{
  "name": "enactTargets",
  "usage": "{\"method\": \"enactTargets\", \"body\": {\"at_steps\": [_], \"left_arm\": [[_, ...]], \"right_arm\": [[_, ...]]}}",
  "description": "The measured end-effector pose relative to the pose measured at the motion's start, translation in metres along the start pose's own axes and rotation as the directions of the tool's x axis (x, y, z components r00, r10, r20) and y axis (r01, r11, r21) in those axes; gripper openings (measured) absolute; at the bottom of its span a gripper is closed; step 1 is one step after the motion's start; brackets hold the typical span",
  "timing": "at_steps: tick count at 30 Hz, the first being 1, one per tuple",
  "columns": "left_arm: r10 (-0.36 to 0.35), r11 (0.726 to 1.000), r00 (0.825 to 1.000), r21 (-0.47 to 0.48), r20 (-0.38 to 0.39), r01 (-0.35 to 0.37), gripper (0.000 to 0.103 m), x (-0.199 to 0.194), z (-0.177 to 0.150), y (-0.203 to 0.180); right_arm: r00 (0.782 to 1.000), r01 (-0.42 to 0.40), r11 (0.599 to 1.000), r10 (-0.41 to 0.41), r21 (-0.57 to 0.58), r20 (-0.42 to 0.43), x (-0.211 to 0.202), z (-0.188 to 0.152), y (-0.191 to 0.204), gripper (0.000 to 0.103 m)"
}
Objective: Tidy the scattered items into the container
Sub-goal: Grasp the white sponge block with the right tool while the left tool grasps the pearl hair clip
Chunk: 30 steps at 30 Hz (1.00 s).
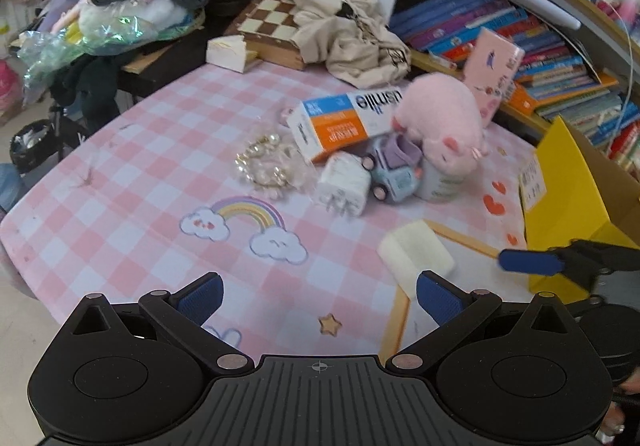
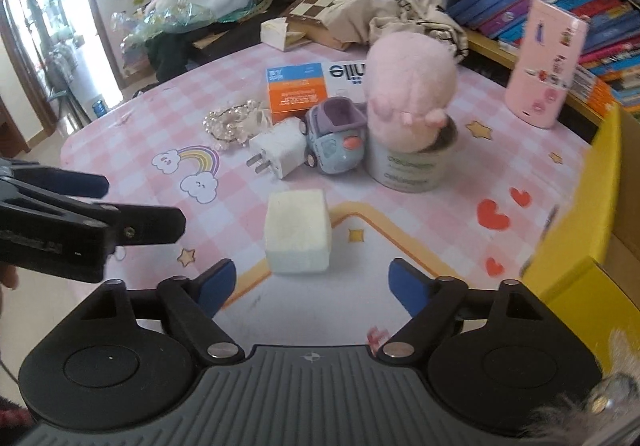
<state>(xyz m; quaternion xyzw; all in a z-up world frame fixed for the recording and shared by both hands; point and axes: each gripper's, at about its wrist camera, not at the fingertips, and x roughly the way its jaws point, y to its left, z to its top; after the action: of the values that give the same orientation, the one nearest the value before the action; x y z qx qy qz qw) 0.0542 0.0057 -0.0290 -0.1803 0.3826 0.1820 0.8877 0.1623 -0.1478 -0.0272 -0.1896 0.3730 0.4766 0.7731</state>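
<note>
Closest, along the bottom edge of the left wrist view: left gripper (image 1: 320, 298), jaws well apart, blue pads bare, nothing between them. Under it, pink checked tablecloth (image 1: 160, 165) with a rainbow print. Just ahead and right of the right-hand pad, pale foam block (image 1: 416, 254), lying flat on the cloth, touching neither pad. Further out, a tight cluster: pearl bracelet (image 1: 262, 163), white charger (image 1: 346, 183) against a small blue toy car (image 1: 394, 173), car against a round tin (image 1: 440, 185), pink plush (image 1: 444, 117) resting on the tin's open top. Behind these, tilted, an orange, blue and white carton (image 1: 340, 121). Pink case (image 1: 494, 73) upright near the bookshelf. Yellow box (image 1: 572, 181) at the right edge of the table, flaps up, well apart from the cluster.

Right wrist view: right gripper (image 2: 312, 286) nearest, jaws apart, pads on either side of open cloth. Foam block straight ahead, centred on the gap, just beyond the fingertips and not gripped. Same cluster beyond the block, charger prongs pointing left. Yellow box close on the right, inside hidden. Left gripper reaching in from the left edge, above the rainbow print.
</note>
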Motion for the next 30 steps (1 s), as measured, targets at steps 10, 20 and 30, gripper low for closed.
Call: {"method": "enactTargets", "body": {"at_steps": [10,20,30], "left_arm": [[-0.005,0.999,1.0,0.052,-0.007,0.005,0.102,0.024,0.017,-0.001],[0.039,0.995,0.999,0.094,0.029,-0.042,0.095,0.056,0.041,0.006],[0.113,0.993,0.993,0.027,0.036,-0.114,0.071,0.096,0.074,0.035]], "right_arm": [[0.998,-0.038,0.999,0.037,-0.013,-0.059,0.04,0.013,0.002,0.062],[0.997,-0.062,0.998,0.062,0.006,-0.054,0.042,0.014,-0.003,0.041],[0.997,-0.047,0.999,0.047,0.0,-0.057,0.046,0.019,-0.002,0.046]]}}
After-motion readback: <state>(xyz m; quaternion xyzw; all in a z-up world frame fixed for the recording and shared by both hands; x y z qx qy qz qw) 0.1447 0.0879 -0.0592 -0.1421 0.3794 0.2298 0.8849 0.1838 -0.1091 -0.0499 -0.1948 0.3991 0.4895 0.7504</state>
